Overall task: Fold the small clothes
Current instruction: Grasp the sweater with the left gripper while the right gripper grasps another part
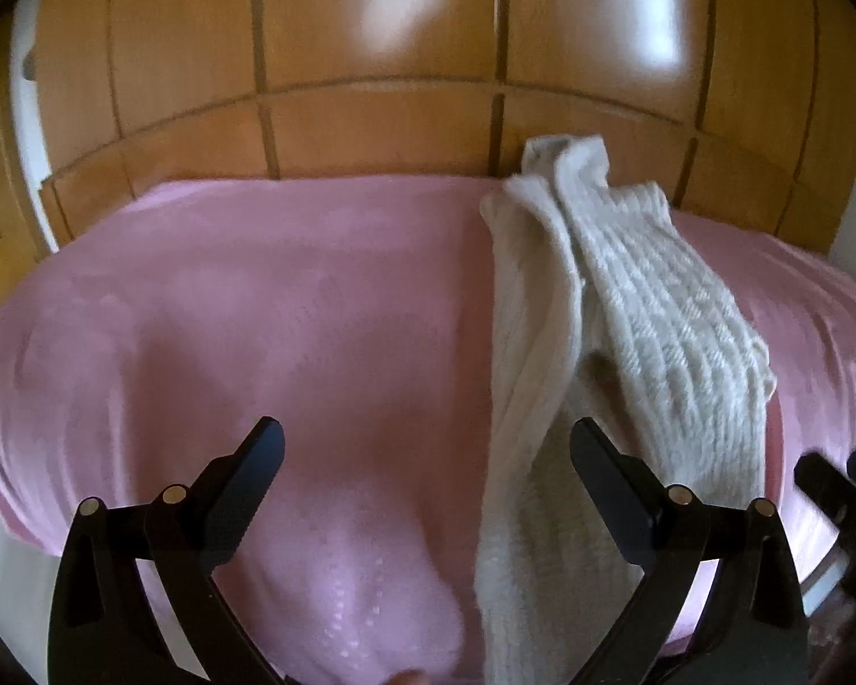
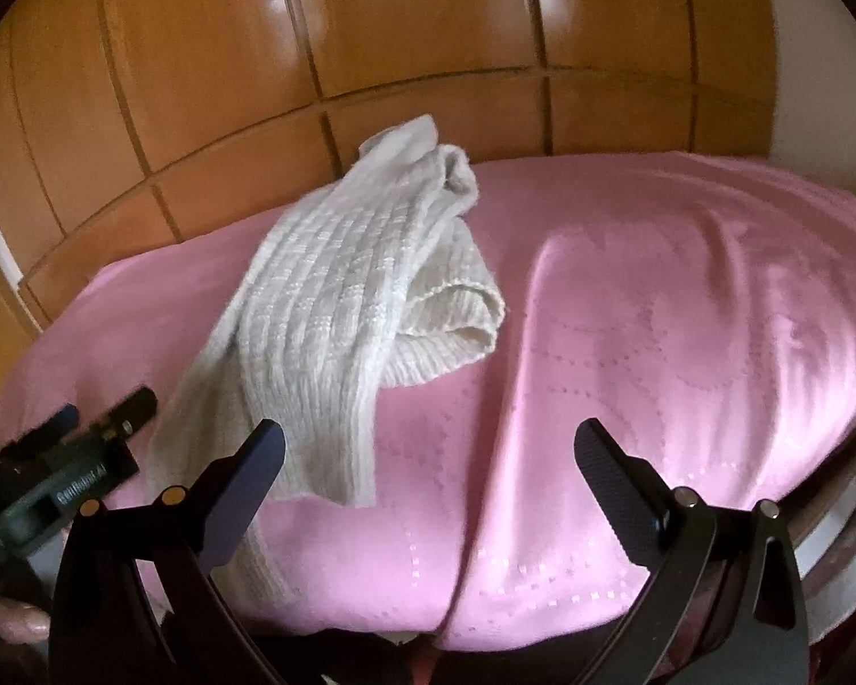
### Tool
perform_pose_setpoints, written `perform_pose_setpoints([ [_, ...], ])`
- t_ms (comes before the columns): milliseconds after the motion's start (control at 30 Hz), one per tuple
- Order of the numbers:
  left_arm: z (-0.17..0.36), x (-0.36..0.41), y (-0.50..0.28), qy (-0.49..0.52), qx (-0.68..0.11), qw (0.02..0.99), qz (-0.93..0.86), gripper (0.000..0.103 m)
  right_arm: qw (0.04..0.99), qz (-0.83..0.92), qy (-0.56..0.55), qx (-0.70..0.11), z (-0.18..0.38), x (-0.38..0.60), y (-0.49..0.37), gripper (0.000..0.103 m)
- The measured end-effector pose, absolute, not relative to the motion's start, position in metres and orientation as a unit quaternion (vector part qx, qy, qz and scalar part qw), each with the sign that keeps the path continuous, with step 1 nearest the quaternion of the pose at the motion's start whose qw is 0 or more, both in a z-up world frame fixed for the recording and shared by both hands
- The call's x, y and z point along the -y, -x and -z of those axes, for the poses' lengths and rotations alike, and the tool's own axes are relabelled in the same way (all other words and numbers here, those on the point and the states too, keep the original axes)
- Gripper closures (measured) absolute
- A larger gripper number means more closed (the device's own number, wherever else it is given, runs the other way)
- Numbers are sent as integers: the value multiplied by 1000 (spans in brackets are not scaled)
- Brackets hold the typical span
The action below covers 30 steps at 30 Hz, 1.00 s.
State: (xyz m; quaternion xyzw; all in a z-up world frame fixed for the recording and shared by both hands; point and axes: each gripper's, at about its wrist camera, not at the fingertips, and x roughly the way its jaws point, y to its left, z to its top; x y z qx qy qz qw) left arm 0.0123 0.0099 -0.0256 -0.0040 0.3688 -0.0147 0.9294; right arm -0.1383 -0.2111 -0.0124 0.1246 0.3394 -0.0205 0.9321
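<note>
A white ribbed knit garment [image 1: 616,308] lies crumpled and partly folded over itself on a pink blanket [image 1: 268,308]. In the left wrist view it runs from the far edge down to the near edge, right of centre. My left gripper [image 1: 428,445] is open and empty above the pink blanket, its right finger over the garment's near part. In the right wrist view the garment [image 2: 336,308] lies left of centre on the blanket [image 2: 656,308]. My right gripper [image 2: 428,445] is open and empty, its left finger over the garment's near end. The left gripper also shows there [image 2: 103,411] at the left.
A glossy wooden panelled wardrobe [image 1: 371,57] stands right behind the bed and also fills the back of the right wrist view [image 2: 371,45]. The blanket has raised folds [image 2: 519,342]. The right gripper shows at the right edge of the left wrist view [image 1: 844,479].
</note>
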Motion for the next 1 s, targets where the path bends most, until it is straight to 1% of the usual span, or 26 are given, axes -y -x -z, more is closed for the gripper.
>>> perform_pose_setpoints([
  [67,30,-15,-16,11,-381,924,21,4,928,9,-128,-349,13,214,128,10],
  [133,38,-19,-19,26,-402,914,53,4,922,-11,-132,-365,17,214,118,23],
  [200,45,-19,-19,34,-415,906,79,6,914,-33,-132,-382,23,210,105,27],
  [233,47,-19,-18,34,-418,904,87,11,912,-43,-130,-388,27,207,100,29],
  [267,50,-17,-18,32,-422,901,96,20,907,-55,-128,-398,32,203,92,31],
  [300,54,-16,-19,35,-431,895,106,26,902,-65,-129,-408,37,200,87,39],
  [333,58,-16,-21,40,-440,890,113,40,895,-78,-133,-418,41,196,81,49],
  [367,63,-15,-22,45,-449,885,120,55,887,-101,-133,-431,46,189,75,56],
  [400,66,-15,-23,47,-454,882,122,61,883,-116,-124,-438,48,183,71,70],
  [433,66,-15,-23,46,-450,883,125,77,881,-131,-104,-442,47,176,69,85],
  [467,63,-18,-23,49,-446,884,134,96,881,-141,-100,-441,42,175,69,90],
  [500,59,-22,-25,58,-441,884,143,97,883,-149,-100,-434,35,178,69,94],
  [633,40,-50,-39,71,-413,900,116,97,922,-113,-67,-364,-13,216,74,95],
  [767,14,-97,-76,94,-384,917,58,97,956,31,-6,-291,-56,289,57,95],
  [900,-27,-146,-126,99,-331,938,-26,98,949,170,20,-265,-74,368,15,96],
  [1000,-48,-188,-171,140,-309,935,-104,98,930,254,-15,-264,-80,429,-19,95],
])
